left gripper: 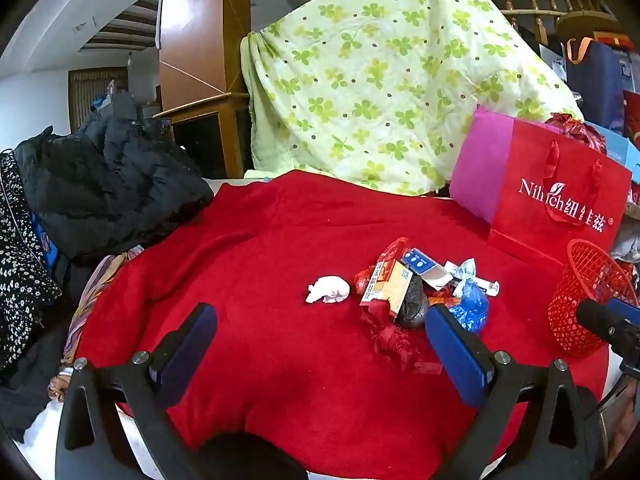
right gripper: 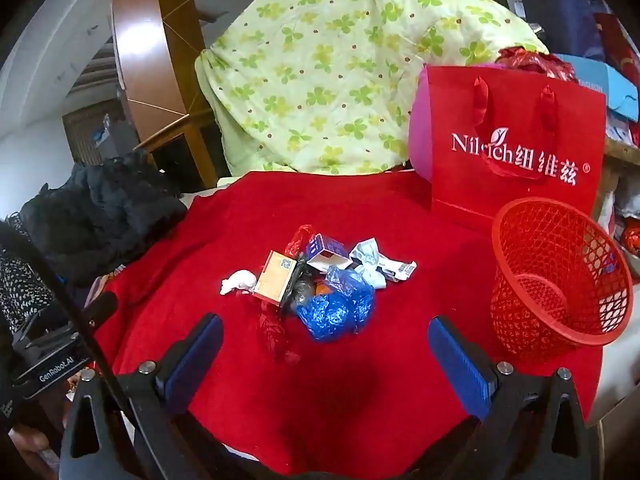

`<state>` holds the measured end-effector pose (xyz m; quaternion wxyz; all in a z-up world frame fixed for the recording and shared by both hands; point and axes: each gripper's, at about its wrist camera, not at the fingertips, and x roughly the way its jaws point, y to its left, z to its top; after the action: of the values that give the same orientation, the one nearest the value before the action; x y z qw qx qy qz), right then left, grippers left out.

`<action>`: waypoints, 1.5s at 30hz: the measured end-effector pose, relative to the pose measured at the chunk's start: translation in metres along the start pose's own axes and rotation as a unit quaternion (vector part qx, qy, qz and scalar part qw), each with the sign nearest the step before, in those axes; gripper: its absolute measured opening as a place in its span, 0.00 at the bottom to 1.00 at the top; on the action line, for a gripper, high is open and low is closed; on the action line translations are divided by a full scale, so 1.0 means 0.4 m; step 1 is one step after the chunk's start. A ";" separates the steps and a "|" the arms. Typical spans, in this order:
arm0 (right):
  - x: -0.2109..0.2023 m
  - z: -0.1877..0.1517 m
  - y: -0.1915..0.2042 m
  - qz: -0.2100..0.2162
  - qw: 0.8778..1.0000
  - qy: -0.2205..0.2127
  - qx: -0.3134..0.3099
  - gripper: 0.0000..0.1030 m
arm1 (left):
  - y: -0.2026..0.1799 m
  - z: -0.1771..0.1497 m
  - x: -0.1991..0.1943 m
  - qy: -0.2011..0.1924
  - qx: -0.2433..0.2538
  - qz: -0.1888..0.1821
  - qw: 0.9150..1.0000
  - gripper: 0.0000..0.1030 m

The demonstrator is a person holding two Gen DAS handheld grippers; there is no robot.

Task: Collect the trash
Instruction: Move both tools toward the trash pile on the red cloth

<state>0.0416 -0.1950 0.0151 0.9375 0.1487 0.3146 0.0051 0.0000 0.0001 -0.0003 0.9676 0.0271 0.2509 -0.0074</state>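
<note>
While both tools hang above the red cloth (right gripper: 360, 208), nothing is gripped yet, and you have room to choose. Ahead of your right hand-held gripper (right gripper: 326, 354), jaws spread wide and empty, the red gift bag (right gripper: 520, 132) stands at the far right, likely just a backdrop. Nearer, just right of that gripper, the red mesh basket (right gripper: 560, 276) leans with its mouth toward you, handy for dropping things in. Straight ahead sits the trash pile (right gripper: 320, 280): the blue plastic bag (right gripper: 338, 306) closest, the orange carton (right gripper: 276, 278) beside it. Your left hand-held gripper (left gripper: 320, 350), also spread wide and empty, has the white crumpled tissue (left gripper: 328, 289) just beyond it, apart from the heap, an easy first pick.
</note>
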 end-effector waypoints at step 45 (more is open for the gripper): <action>0.053 0.000 0.013 -0.098 0.994 0.012 -0.048 1.00 | -0.047 -0.024 0.041 0.031 0.033 -0.006 0.999 1.00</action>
<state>0.0590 -0.1879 0.0040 0.9356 0.0724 0.3384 -0.0696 0.0092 -0.0180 -0.0175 0.9578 0.0581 0.2809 -0.0211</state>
